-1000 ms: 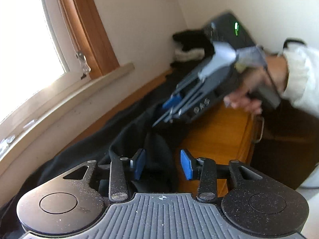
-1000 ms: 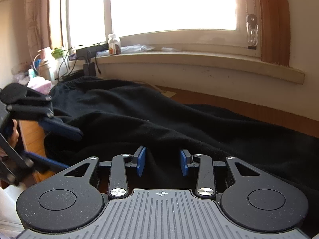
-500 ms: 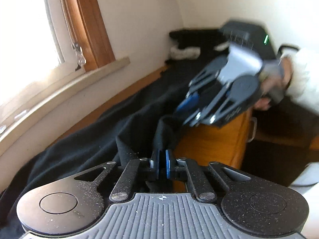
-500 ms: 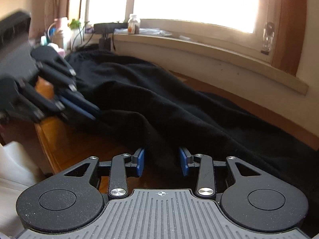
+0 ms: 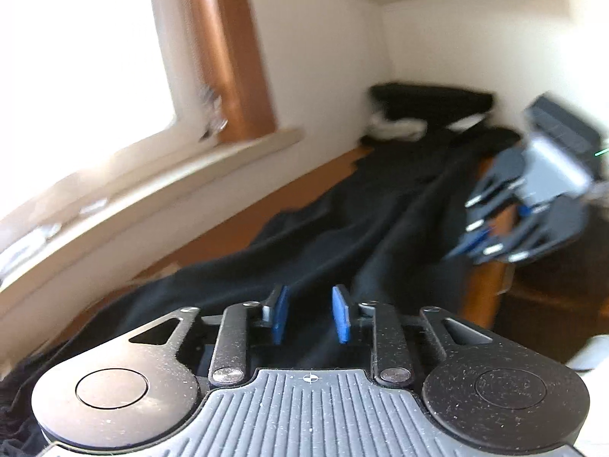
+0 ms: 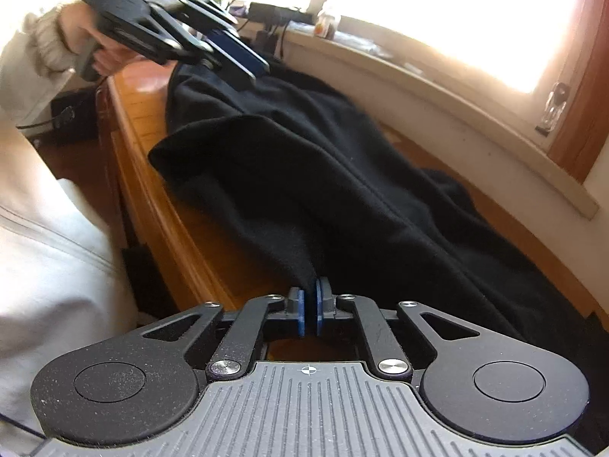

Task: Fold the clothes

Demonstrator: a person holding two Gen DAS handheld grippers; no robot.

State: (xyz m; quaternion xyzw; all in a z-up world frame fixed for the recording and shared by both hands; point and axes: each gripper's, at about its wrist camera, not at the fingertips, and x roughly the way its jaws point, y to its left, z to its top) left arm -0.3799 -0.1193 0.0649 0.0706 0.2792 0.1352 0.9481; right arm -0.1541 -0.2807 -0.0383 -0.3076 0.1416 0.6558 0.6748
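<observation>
A black garment [image 6: 342, 175] sprawls along most of the wooden tabletop [image 6: 152, 175] under the window, one lobe folded over near the near edge. We judge the step to be taking hold of the near hem with both claws so it can be lifted and laid over. Our right claw [image 6: 309, 310] is closing, its pads nearly together with a pinch of hem between them; we should let it seat on the cloth before pulling. Our left claw [image 5: 310, 314] is opening, pads apart, cloth lying under and between them but not pressed. It needs to bite again, on one layer, before we lift evenly.
</observation>
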